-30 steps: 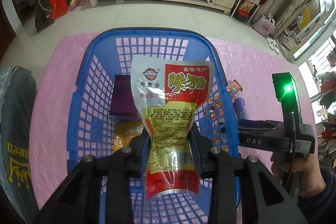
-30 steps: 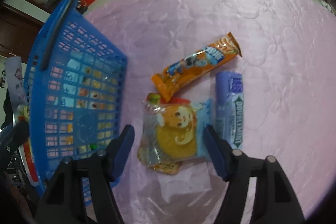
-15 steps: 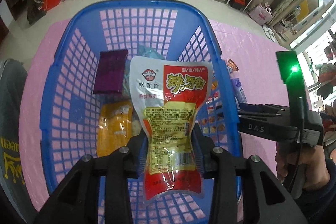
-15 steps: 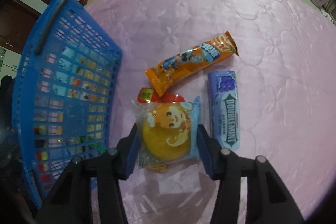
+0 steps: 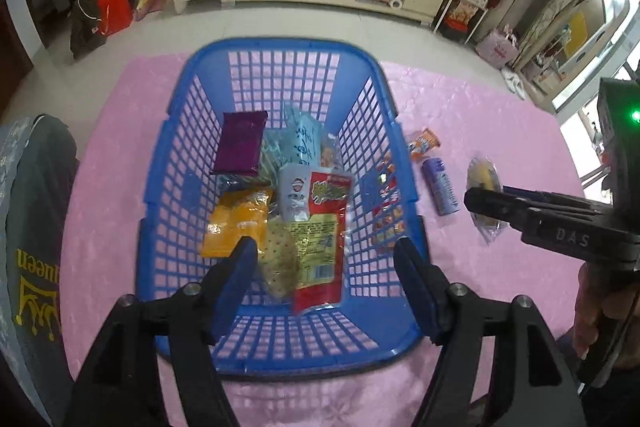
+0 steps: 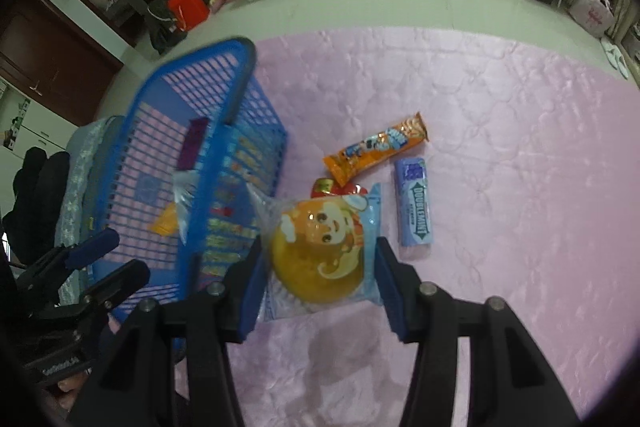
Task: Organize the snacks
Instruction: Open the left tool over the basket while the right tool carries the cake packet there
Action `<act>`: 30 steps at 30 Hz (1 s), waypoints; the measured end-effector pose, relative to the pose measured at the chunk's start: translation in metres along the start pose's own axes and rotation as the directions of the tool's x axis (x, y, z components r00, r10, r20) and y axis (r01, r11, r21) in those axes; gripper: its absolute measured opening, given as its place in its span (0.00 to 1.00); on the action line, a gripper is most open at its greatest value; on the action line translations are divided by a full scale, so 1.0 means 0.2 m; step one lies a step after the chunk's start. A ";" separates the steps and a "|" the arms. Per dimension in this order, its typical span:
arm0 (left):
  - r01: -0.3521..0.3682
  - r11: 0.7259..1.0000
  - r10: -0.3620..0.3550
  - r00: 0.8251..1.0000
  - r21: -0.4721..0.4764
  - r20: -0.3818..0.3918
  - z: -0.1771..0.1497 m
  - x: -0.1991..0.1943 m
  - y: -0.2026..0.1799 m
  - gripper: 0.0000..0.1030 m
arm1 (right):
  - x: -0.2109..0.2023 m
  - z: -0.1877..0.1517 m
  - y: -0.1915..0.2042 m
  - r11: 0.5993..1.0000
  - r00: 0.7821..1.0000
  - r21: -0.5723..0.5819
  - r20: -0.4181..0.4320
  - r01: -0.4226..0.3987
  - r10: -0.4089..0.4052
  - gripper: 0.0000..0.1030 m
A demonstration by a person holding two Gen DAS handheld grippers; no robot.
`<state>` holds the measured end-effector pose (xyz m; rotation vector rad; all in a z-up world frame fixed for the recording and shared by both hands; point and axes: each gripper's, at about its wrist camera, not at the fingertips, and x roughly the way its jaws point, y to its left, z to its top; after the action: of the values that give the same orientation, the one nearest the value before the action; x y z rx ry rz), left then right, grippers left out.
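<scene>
Change since earlier frame: the red-and-white snack pouch (image 5: 316, 223), pinched in the left gripper (image 5: 326, 265) a second before, had dropped into the blue basket (image 5: 280, 45); the cake packet (image 6: 320, 255), flat on the cloth earlier, had come up off it in the right gripper (image 6: 318, 281).
Cake packet: a clear wrapper with a cartoon face over a round yellow cake, squeezed between the right gripper's blue pads (image 6: 252, 293), hanging just beside the basket's near wall.
Right gripper: clamped on the cake packet at its two side edges, pointing steeply down.
Left gripper: jaws were opening, nothing between them; it hung over the near end of the basket.
Basket contents: the dropped pouch lay across an orange packet (image 5: 236, 223) and a pale cracker pack (image 5: 280, 259), with a purple bar (image 5: 240, 143) and a light blue bag (image 5: 302, 137) farther in.
Left on the cloth: an orange wafer stick (image 6: 376, 153), a Doublemint gum pack (image 6: 416, 207) and a small red item (image 6: 324, 187) partly hidden behind the cake packet, all on the pink cloth (image 6: 500, 127) beside the basket.
Step in hand: carrying the cake packet over the rim, by my reading.
How to do it well: the packet likely needed lifting clear of the rim before swinging across, since its loose wrapper corner could snag the mesh; the grip looked best kept light, the cake being soft; the left gripper would do well to draw aside so the two tools did not meet above the basket.
</scene>
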<state>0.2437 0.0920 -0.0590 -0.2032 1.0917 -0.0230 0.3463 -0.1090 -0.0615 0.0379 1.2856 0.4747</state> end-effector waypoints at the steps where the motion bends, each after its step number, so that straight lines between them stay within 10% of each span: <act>1: -0.002 1.000 0.002 1.000 -0.001 0.013 -0.01 -0.04 0.00 0.67 | -0.04 -0.01 0.01 1.000 1.000 -0.005 0.011 -0.002 0.002 0.54; 13: -0.014 1.000 0.016 0.994 -0.022 0.106 -0.06 -0.27 0.12 0.67 | -0.24 -0.02 0.29 0.993 0.995 -0.112 0.087 -0.042 0.052 0.54; 30: -0.049 0.986 0.065 0.993 -0.156 0.098 -0.04 -0.21 0.65 0.67 | 0.12 0.11 0.74 0.974 0.998 -0.219 -0.024 -0.060 0.056 0.54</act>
<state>0.2055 0.2238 -0.0484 -0.3086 0.9964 0.1222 0.3253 0.0378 -0.0337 -0.1149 1.2448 0.6665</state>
